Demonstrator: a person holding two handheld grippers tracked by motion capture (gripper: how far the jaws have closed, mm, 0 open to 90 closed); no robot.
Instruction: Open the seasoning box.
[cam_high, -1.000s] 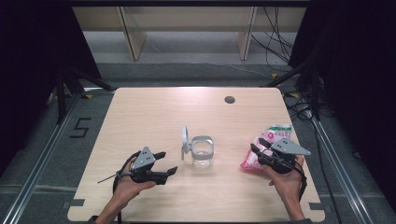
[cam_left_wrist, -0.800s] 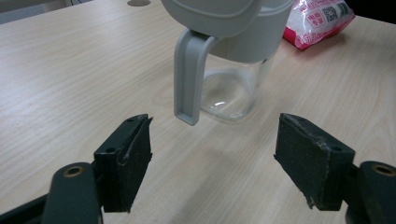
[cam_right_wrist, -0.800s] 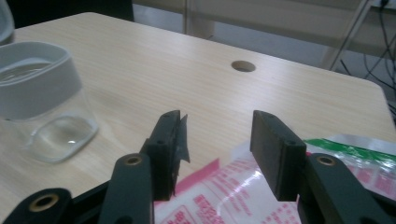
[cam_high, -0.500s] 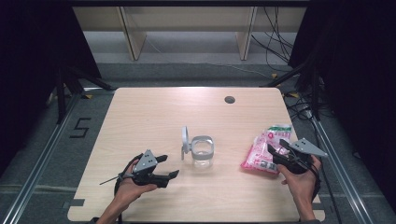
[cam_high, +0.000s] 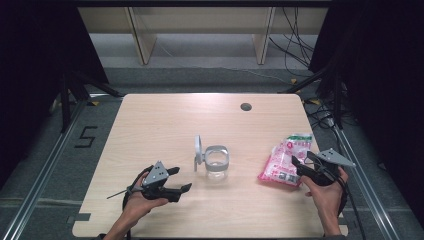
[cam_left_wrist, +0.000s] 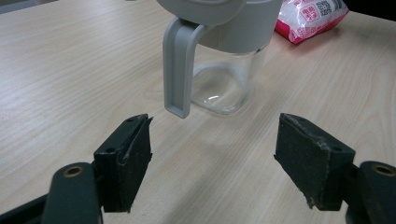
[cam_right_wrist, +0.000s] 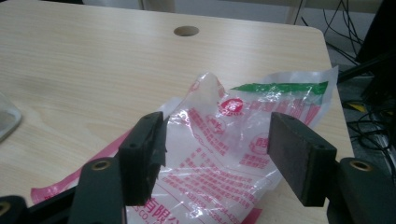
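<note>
The counter (cam_high: 165, 120) is mostly bare light wood, which leaves room for a slow, clean approach on both sides. The pink and white plastic bag (cam_high: 285, 160) lies flat and crumpled just ahead of the right claw (cam_right_wrist: 212, 158), whose jaws stand released and wide with the film spread beneath and beyond them; nothing is pinched yet. Judging by that pose, the step in hand is taking hold of the bag, and it goes best if the claw drops onto a raised fold — the puckered ridge ahead of its left jaw looks a likelier bite than the flat printed panel, where the pads would probably skate over slick film. Closing gently and lifting a little before pulling should show whether the grip is real. The clear glass jar (cam_high: 217, 164) with its grey collar stands upright ahead of the left claw (cam_left_wrist: 212, 154), its hinged lid (cam_high: 198, 149) tipped open on the side away from the bag. That claw is also released, holding nothing, jaws apart on either side of the jar's grey hanging latch (cam_left_wrist: 180, 70), near it but not touching. It is well placed to steady the jar — better by the body than by that loose latch, which would likely swing.
</note>
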